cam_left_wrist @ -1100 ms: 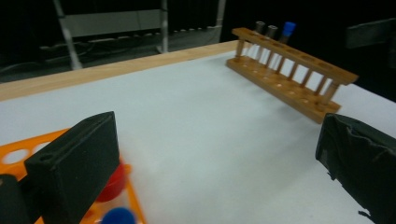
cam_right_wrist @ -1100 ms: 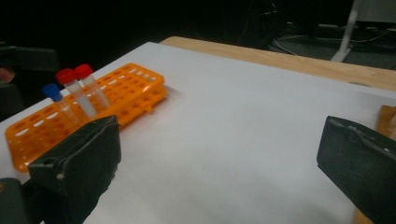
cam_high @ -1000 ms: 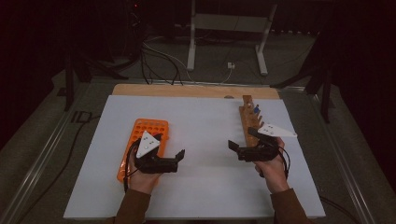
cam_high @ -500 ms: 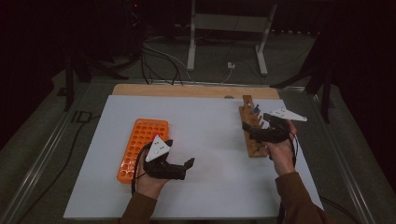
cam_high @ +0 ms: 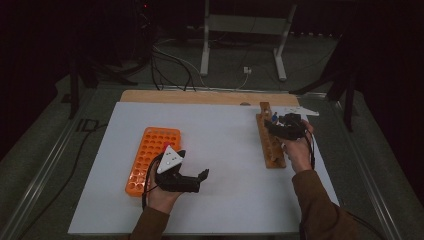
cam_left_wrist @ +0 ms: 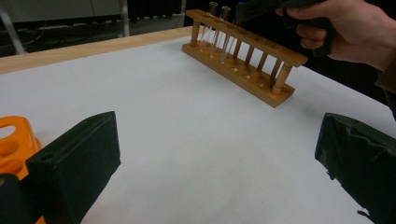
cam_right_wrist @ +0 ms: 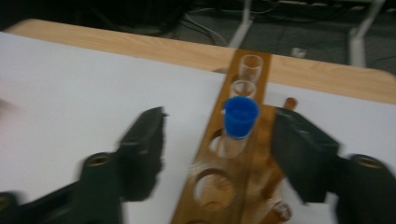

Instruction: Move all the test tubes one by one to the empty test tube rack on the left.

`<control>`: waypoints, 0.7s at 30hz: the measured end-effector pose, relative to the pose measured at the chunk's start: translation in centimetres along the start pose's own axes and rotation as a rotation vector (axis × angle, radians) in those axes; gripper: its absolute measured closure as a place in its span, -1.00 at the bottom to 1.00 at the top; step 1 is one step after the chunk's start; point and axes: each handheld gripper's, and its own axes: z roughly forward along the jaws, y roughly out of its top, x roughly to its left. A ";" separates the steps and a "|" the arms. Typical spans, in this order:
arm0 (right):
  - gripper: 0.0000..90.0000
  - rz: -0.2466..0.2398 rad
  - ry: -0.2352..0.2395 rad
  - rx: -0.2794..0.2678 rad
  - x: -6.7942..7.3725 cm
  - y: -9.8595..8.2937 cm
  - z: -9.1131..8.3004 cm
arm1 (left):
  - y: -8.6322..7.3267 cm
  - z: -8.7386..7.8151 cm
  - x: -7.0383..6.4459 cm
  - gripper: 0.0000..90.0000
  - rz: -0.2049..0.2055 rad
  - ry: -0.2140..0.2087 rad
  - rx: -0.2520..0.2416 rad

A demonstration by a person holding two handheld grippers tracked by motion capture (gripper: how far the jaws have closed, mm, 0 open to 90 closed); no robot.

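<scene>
The right tongs (cam_right_wrist: 219, 154) are hovering over the far half of the wooden rack (cam_high: 269, 140), jaws spread wide and gripping nothing. Between those jaws a blue-capped tube (cam_right_wrist: 239, 122) is standing upright in a rack hole, touching neither jaw. Just beyond it, toward the rack's far end, two uncapped glass tubes (cam_right_wrist: 248, 74) are sitting in neighbouring holes; the holes nearer the camera are looking empty. The left tongs (cam_high: 197, 179) are resting low over the white worktop (cam_high: 220, 150), well to the left of the rack, jaws wide apart and holding nothing. An orange tube tray (cam_high: 152, 156) is lying farther left of the rack, just beside the left hand (cam_high: 162, 197).
</scene>
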 end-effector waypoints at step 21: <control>0.69 -0.088 -0.083 0.055 0.4 -0.1 2.1 | -0.2 0.3 -0.2 -0.98 -0.007 -0.006 0.020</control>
